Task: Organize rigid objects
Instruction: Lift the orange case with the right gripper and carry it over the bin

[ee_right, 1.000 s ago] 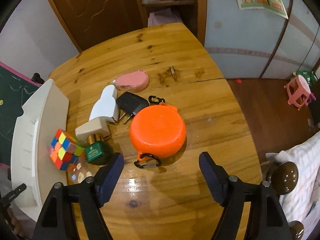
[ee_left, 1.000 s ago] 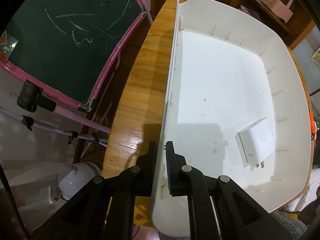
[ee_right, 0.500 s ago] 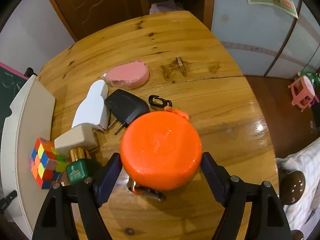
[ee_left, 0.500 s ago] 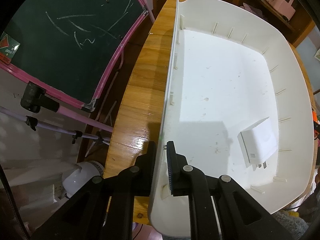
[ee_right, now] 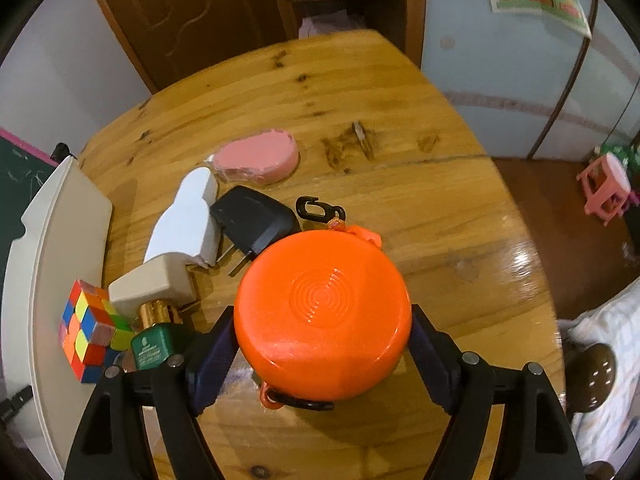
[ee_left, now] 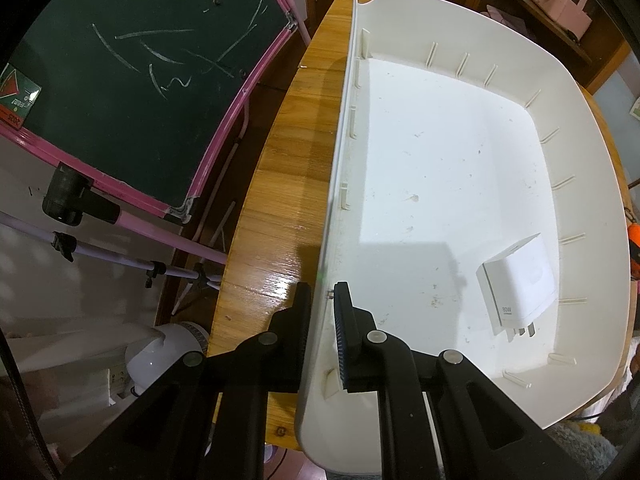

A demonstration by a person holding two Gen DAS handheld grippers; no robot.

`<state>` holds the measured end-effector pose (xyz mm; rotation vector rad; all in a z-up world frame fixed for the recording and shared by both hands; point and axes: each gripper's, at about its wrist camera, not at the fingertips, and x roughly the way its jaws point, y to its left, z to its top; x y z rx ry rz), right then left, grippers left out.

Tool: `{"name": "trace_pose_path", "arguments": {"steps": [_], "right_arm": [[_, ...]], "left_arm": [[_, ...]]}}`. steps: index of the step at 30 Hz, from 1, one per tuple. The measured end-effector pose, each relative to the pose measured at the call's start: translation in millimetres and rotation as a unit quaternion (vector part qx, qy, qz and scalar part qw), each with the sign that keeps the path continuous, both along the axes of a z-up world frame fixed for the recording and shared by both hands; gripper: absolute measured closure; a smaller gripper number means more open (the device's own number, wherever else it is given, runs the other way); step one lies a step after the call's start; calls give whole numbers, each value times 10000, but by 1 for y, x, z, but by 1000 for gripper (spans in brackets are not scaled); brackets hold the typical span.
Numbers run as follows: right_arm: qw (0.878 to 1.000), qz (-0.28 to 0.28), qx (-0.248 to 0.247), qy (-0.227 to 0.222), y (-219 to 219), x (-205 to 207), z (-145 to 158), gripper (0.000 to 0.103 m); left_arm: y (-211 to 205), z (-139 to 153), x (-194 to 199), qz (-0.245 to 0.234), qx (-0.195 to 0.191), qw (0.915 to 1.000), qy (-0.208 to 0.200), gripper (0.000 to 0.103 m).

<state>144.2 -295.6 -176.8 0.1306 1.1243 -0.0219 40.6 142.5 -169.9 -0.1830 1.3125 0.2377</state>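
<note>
My left gripper [ee_left: 320, 300] is shut on the left wall of a white bin [ee_left: 592, 184] on the wooden table [ee_left: 280, 184]. A white charger [ee_left: 520, 280] lies inside the bin at the right. My right gripper [ee_right: 320, 344] has its fingers [ee_right: 218, 344] on both sides of a round orange case [ee_right: 320, 312] with black carabiners, touching it. A Rubik's cube [ee_right: 90, 332], a green bottle [ee_right: 154, 340], a beige plug [ee_right: 150, 286], a white adapter [ee_right: 188, 220], a black charger [ee_right: 256, 220] and a pink case [ee_right: 260, 158] lie to its left.
The white bin's outer wall [ee_right: 44, 240] stands at the table's left edge in the right wrist view. A green chalkboard [ee_left: 120, 72] with a pink frame stands left of the table. A small metal clip [ee_right: 360, 132] lies on the far tabletop [ee_right: 440, 216].
My right gripper moved forward over the orange case and closed its fingers onto its sides. My left gripper kept its grip on the bin wall.
</note>
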Motion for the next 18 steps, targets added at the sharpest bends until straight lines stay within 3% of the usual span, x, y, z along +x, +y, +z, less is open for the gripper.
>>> {"name": "trace_pose_path", "arguments": {"steps": [5,18], "right_arm": [[9993,147,-180,-289,9,-17,27,22],[9918,788,-114,-1004,51,-64,107,22]], "left_arm": [[2,-1,-1,4,-16,10000,-42,90],[2,-1,-4,-42,6,9998,-168,91]]}}
